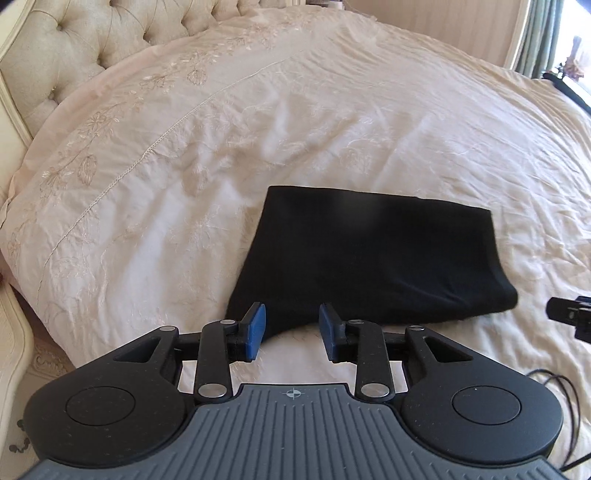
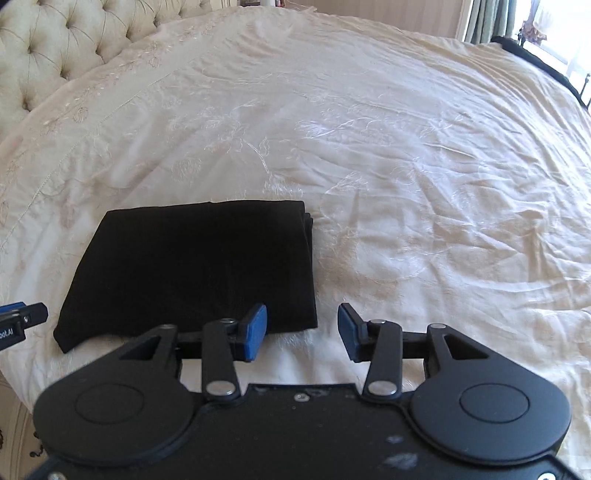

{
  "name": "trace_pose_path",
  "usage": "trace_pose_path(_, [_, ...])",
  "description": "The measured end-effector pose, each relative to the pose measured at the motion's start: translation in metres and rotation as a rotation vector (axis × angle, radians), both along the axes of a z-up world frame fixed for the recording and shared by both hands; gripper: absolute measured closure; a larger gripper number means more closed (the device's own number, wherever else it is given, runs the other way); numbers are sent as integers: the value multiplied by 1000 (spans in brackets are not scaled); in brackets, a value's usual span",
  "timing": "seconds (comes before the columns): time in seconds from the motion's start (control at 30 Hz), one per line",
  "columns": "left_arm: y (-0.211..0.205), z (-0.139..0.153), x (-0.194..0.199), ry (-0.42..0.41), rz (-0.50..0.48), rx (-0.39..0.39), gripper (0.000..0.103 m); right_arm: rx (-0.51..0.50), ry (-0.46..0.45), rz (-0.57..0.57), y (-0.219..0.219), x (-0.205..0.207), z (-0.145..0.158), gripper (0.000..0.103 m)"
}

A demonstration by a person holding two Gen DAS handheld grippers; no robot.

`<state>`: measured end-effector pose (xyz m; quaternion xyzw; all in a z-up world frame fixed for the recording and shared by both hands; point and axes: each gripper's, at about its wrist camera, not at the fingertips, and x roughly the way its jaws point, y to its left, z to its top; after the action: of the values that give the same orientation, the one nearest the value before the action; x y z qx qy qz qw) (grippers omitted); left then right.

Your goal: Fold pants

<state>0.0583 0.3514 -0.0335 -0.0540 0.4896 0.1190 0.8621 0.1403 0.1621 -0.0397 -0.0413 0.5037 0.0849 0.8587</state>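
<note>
The black pants (image 1: pixel 369 258) lie folded into a compact rectangle on the cream bedspread (image 1: pixel 184 166). My left gripper (image 1: pixel 291 328) hovers above their near edge, open, with nothing between its blue pads. In the right wrist view the same folded pants (image 2: pixel 195 266) sit at the left. My right gripper (image 2: pixel 303 330) is open over the bare bedspread (image 2: pixel 406 184) just past their near right corner, and holds nothing. Each gripper's tip shows at the edge of the other's view: the right one (image 1: pixel 569 314) and the left one (image 2: pixel 26 317).
A tufted cream headboard (image 1: pixel 66 55) runs along the far left of the bed. A carved bed frame edge (image 1: pixel 14 350) shows at the lower left. Black cables (image 1: pixel 565 391) lie at the lower right. Curtains and a window (image 2: pixel 517 22) stand beyond the far right corner.
</note>
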Motion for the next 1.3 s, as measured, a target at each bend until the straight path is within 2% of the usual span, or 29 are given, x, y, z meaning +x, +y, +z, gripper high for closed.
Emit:
trace_pose_path(0.13, [-30, 17, -23, -28, -42, 56, 60, 56, 28, -4, -12, -39, 21, 57])
trace_pose_path(0.23, [-45, 29, -37, -39, -54, 80, 46, 71, 44, -21, -18, -61, 31, 57])
trace_pose_path(0.37, [-58, 39, -52, -33, -54, 116, 42, 59, 59, -30, -22, -83, 38, 57])
trace_pose_path(0.43, [-63, 42, -60, -32, -64, 107, 42, 62, 52, -40, -25, -92, 42, 57])
trace_pose_path(0.57, [-65, 45, -74, -37, -49, 40, 42, 61, 32, -60, -32, -109, 50, 57])
trace_pose_path(0.67, [-71, 46, -82, -22, -53, 29, 42, 64, 23, -74, -37, -117, 54, 57])
trace_pose_path(0.93, [-78, 44, -90, 6, -66, 47, 42, 77, -8, -94, -41, -127, 63, 57])
trace_pose_path(1.3, [-80, 55, -93, -42, -59, 89, 42, 98, -35, -116, -42, -131, 66, 56])
